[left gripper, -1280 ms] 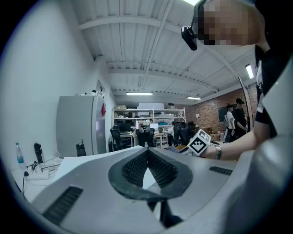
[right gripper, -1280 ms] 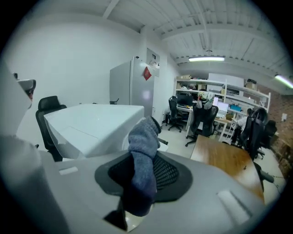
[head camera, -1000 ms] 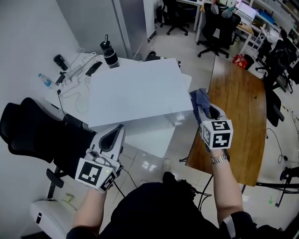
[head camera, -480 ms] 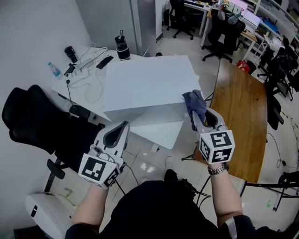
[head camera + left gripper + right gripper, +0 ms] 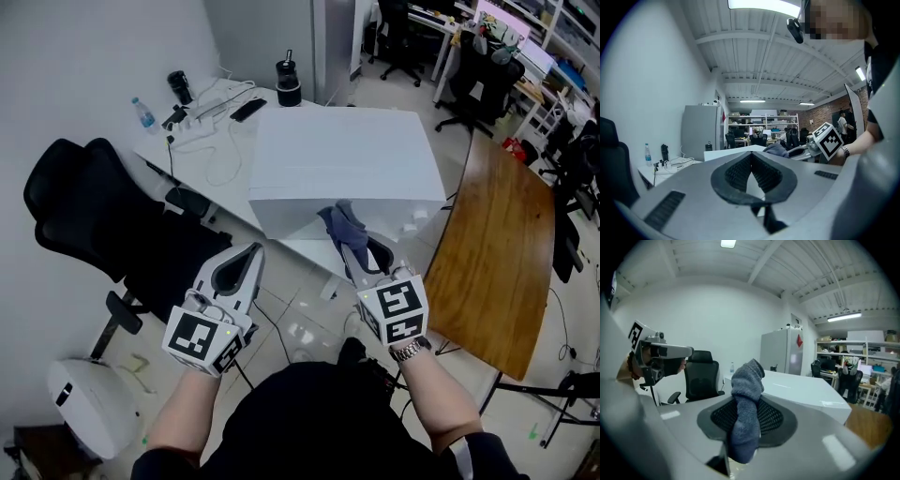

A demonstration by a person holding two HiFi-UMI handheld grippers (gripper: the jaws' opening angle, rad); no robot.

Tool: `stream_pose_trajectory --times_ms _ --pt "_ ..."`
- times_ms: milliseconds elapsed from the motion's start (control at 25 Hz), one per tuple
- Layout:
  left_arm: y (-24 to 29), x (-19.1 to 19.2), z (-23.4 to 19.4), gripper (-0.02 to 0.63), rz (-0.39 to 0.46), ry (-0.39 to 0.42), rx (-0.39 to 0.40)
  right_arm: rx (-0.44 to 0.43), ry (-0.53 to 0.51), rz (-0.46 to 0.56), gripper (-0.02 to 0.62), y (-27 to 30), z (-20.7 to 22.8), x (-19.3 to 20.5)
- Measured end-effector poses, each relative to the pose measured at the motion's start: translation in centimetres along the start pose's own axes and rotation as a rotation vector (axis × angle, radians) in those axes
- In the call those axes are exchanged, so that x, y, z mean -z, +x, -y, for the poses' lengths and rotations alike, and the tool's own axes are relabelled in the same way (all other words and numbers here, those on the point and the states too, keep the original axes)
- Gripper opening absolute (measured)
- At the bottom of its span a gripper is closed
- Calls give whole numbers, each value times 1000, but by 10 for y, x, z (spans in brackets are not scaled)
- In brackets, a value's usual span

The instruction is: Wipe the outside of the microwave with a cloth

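— Cloth (image 5: 342, 225)? It's a blue-grey bundle in the right gripper (image 5: 353, 251). The jaws are clamped on its middle, one end pokes up past the tips and the other hangs down between the pads.

— And the microwave (image 5: 347, 155)?

— It looks like a plain white box from where I stand, sitting on the white table (image 5: 211, 150). The cloth is held up in front of its near face, low down by the bottom edge. I can't tell whether it touches.

— What about the left gripper (image 5: 253, 251)?

— Nothing in it. Its jaws are pressed together with the tips meeting. It points about level toward the table, near the box's left front corner and short of it.

— Anything else around?

— A black office chair (image 5: 89, 202) stands on the left, beside the table. Cables, a small water bottle (image 5: 142, 114) and a dark flask (image 5: 288, 82) lie along the table's far side. A brown wooden table (image 5: 497, 244) stands to the right of the box, apart from it.
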State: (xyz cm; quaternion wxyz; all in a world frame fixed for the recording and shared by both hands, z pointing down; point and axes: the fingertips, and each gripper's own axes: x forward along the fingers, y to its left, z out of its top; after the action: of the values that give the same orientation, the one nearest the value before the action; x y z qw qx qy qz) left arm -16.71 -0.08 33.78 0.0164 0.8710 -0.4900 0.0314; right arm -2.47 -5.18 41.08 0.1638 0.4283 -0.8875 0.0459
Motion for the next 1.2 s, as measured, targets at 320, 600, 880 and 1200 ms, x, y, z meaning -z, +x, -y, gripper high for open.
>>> stream_pose_trajectory --times_ms 320,600,880,1200 --pt "-45 8 -36 5 -16 -8 -112 -140 -66 15 106 60 -74 9" --pt "-72 15 -70 5 -34 -14 -181 -203 -80 -6 106 119 -114 24" --pt "-80 18 -91 5 -49 -11 -213 -212 -58 -66 106 171 -122 40" --pt "-80 19 -106 5 -59 -12 -229 -142 5 -128 106 199 -108 55"
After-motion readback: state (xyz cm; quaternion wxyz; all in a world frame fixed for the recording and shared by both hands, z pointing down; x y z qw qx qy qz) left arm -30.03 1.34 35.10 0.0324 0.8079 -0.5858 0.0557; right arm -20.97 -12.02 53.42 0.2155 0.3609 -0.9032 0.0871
